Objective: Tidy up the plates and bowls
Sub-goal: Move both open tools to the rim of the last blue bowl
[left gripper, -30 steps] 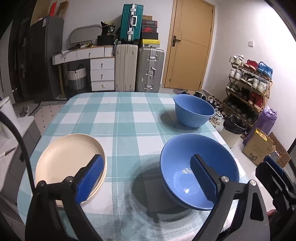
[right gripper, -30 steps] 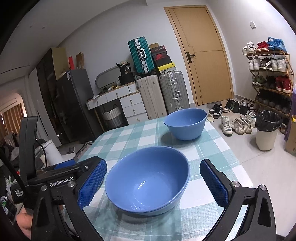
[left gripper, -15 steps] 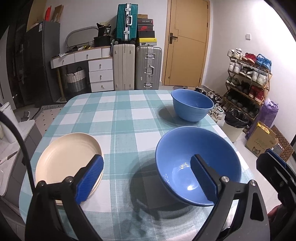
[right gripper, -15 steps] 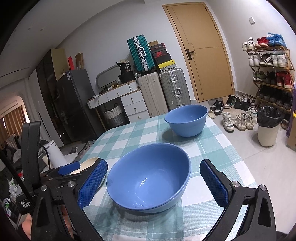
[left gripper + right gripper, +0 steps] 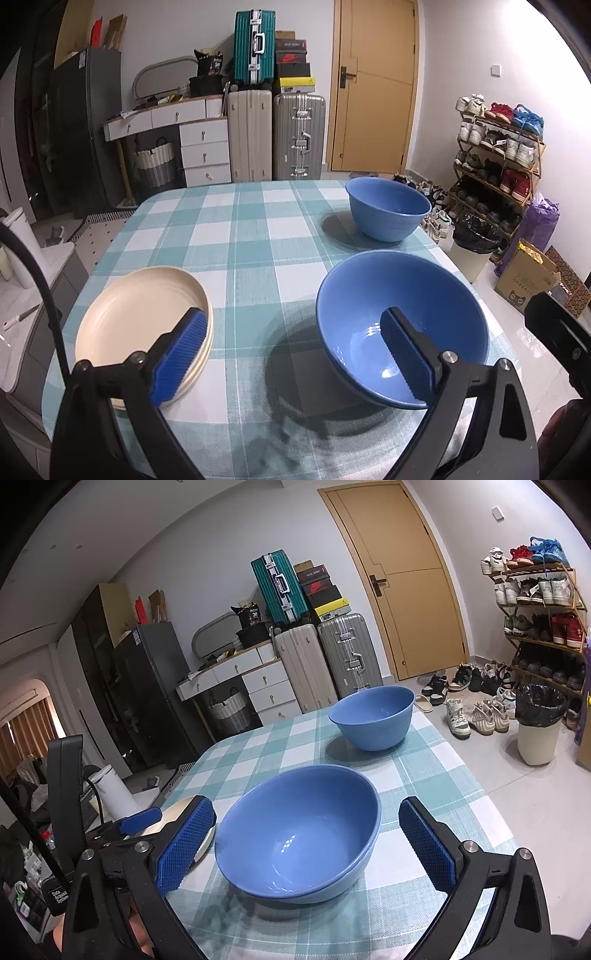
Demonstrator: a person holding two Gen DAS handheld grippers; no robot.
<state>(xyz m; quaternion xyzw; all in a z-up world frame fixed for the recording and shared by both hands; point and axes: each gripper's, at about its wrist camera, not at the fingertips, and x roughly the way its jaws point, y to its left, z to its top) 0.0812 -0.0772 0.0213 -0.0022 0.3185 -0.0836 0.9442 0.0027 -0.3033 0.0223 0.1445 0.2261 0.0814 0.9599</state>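
Nearest, both tools hover low over the front edge of the counter (image 5: 236,221), which wears a teal checked cloth. The left hand-held gripper (image 5: 291,354) is released, its blue pads spread wide, one above the plate (image 5: 140,317) and one above the near bowl (image 5: 402,332), gripping neither. The right hand-held gripper (image 5: 306,845) is likewise released, its pads flanking the near bowl (image 5: 299,834) without touching it.

The near bowl sits at the front right of the counter. It looks tilted, but whether it is lifted or resting cannot be told. The cream plate, seemingly a stack of two, lies flat at front left. The far bowl (image 5: 388,208) stands upright near the back right edge, well apart from the others.

These look like stiff, glossy pieces, light if melamine, breakable if ceramic. The rounded walls are likely to slip between pads, so pinching a rim, one pad inside and one outside, seems the surest hold. The plate's low rim overhanging the cloth offers the only purchase there.
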